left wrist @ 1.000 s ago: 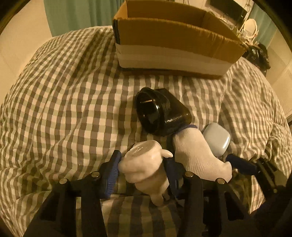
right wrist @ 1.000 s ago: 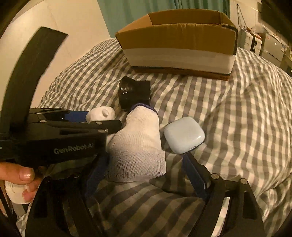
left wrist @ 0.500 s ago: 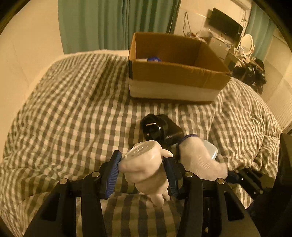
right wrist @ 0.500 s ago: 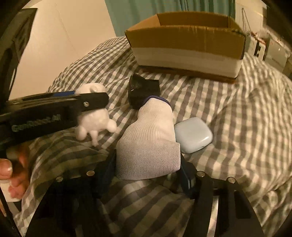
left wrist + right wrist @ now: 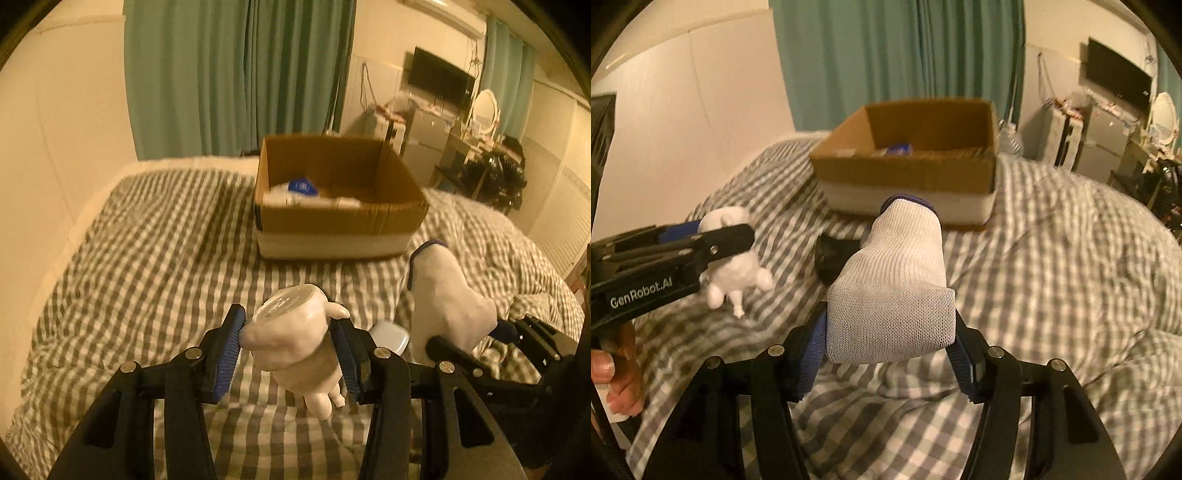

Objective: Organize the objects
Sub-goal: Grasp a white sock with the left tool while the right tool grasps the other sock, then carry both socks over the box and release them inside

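Checkered bed [image 5: 147, 258] was soft: left gripper [image 5: 291, 350] clamped white figurine [image 5: 295, 339], right gripper [image 5: 890, 332] pinched floppy glove [image 5: 894, 288], which could snag cardboard box [image 5: 332, 221] rim.

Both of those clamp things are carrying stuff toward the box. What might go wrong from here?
The white figurine is pinched only at its upper part between the left gripper's jaws, its legs dangling, so it might slip out. The limp white glove in the right gripper could sag or snag on the cardboard box rim.
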`<state>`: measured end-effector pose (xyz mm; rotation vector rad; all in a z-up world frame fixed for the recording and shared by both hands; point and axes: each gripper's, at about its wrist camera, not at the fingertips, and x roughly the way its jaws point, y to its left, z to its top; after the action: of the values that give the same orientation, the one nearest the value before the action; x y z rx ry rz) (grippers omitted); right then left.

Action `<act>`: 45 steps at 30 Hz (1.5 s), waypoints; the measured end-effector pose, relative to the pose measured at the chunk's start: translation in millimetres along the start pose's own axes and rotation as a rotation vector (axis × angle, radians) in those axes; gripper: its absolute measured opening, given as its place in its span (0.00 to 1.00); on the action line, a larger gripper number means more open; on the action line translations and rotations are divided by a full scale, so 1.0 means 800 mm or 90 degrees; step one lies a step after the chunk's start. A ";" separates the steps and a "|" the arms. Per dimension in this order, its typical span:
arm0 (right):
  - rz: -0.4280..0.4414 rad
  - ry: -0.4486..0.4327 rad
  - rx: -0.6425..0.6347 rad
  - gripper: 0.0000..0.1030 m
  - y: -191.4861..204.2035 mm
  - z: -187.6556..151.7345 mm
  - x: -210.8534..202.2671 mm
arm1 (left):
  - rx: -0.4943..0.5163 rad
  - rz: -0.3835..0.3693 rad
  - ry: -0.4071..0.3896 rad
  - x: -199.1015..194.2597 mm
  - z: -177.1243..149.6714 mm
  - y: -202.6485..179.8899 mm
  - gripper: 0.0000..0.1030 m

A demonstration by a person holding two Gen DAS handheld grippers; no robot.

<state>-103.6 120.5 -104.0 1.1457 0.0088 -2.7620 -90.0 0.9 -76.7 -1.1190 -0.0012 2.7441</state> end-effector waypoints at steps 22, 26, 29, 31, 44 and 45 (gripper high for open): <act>-0.045 -0.173 -0.019 0.58 -0.040 0.138 -0.054 | 0.023 -0.020 -0.139 -0.003 0.140 0.006 0.47; -0.046 -0.167 -0.015 0.58 -0.052 0.156 -0.026 | 0.017 -0.019 -0.131 0.031 0.157 0.007 0.47; -0.048 -0.163 -0.021 0.58 -0.059 0.167 -0.006 | 0.007 -0.026 -0.124 0.059 0.167 0.006 0.47; -0.052 -0.158 -0.028 0.58 -0.063 0.174 0.010 | 0.007 -0.029 -0.119 0.078 0.173 0.006 0.47; -0.053 -0.091 -0.073 0.58 -0.078 0.184 0.131 | 0.021 -0.014 -0.047 0.188 0.174 -0.009 0.47; -0.050 -0.088 -0.071 0.58 -0.080 0.184 0.137 | 0.021 -0.015 -0.044 0.191 0.173 -0.009 0.47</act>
<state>-292.5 159.2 -80.3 0.9448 0.1945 -2.8617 -292.1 42.1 -83.2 -1.0087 0.0222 2.7500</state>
